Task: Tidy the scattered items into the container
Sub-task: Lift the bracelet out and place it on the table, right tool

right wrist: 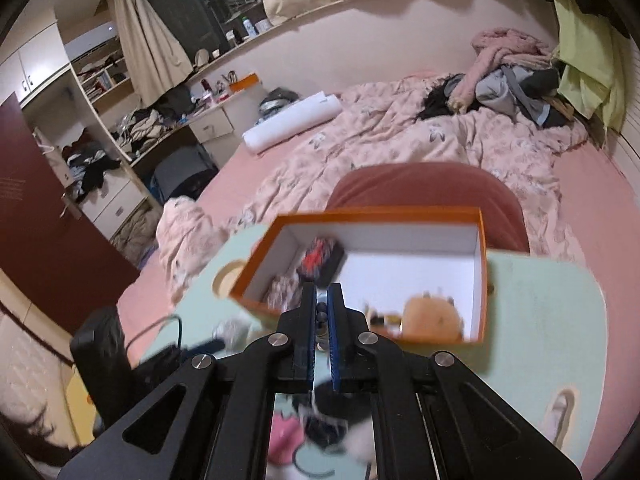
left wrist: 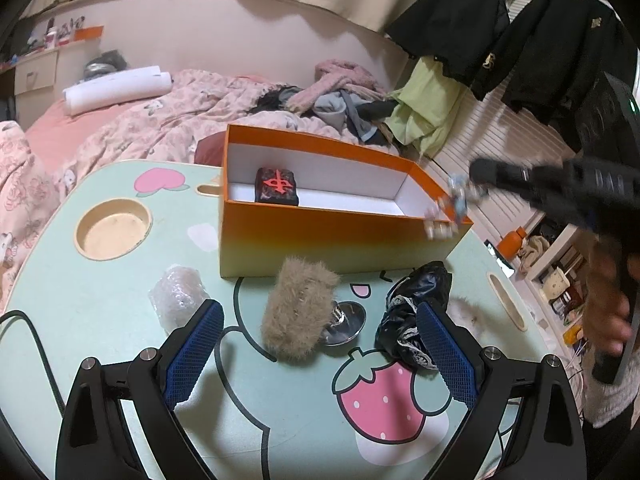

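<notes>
An orange box (left wrist: 332,236) with a white inside stands on the green cartoon table (left wrist: 120,280); a black block with a red mark (left wrist: 277,186) lies in it. My left gripper (left wrist: 320,354) is open above the table, over a furry beige item (left wrist: 298,312), a shiny metal piece (left wrist: 348,322) and a black lace-trimmed item (left wrist: 412,312). A bubble-wrapped item (left wrist: 176,298) lies to the left. My right gripper (right wrist: 322,300) is shut on a small dangling charm (left wrist: 450,208) at the box's (right wrist: 360,264) right end.
A bed with a pink quilt (right wrist: 380,148) and piled clothes (left wrist: 340,96) lies behind the table. Dark jackets (left wrist: 500,28) hang at the right. The table has a round cup recess (left wrist: 114,230). A cable (left wrist: 36,344) trails at the left.
</notes>
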Available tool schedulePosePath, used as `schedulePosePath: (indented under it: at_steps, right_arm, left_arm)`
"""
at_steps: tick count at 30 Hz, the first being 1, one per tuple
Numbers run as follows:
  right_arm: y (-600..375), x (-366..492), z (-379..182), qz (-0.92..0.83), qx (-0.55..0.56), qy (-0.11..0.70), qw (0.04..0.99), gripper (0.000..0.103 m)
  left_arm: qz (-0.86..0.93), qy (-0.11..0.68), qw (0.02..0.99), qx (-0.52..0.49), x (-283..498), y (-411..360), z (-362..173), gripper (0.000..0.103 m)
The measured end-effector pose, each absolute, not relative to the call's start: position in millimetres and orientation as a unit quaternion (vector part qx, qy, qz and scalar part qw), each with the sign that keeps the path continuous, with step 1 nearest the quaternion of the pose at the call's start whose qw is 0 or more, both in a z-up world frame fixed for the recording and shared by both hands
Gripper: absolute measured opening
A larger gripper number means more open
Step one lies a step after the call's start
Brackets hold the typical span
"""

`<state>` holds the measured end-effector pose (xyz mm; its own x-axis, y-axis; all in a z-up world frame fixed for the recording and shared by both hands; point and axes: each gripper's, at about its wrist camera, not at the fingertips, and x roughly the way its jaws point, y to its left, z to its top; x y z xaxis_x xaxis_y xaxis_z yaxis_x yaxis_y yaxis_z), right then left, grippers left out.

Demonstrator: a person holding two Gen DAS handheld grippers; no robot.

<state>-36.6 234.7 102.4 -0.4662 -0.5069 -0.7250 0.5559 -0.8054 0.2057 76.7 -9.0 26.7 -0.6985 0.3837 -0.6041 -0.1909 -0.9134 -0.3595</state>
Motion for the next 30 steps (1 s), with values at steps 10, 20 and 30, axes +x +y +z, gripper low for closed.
schedulePosePath:
  at_steps: [10, 20, 30]
  right_arm:
    - [290, -40, 81, -0.861, 0.421, -0.05, 0.28, 0.022]
    - [296, -28, 70, -0.875, 0.41, -0.037, 0.254, 0.032]
    - [295, -23, 60, -0.884, 0.409, 0.001, 0.224, 0.032]
  left_arm:
    - [0.904, -0.133, 0.163, -0.372, 69, -5, 23, 0.097]
    - [0.906, -0.063, 0.194, -0.37, 30, 22, 66, 0.097]
    - [0.867, 0.006, 0.185, -0.463, -46, 58, 81, 0.097]
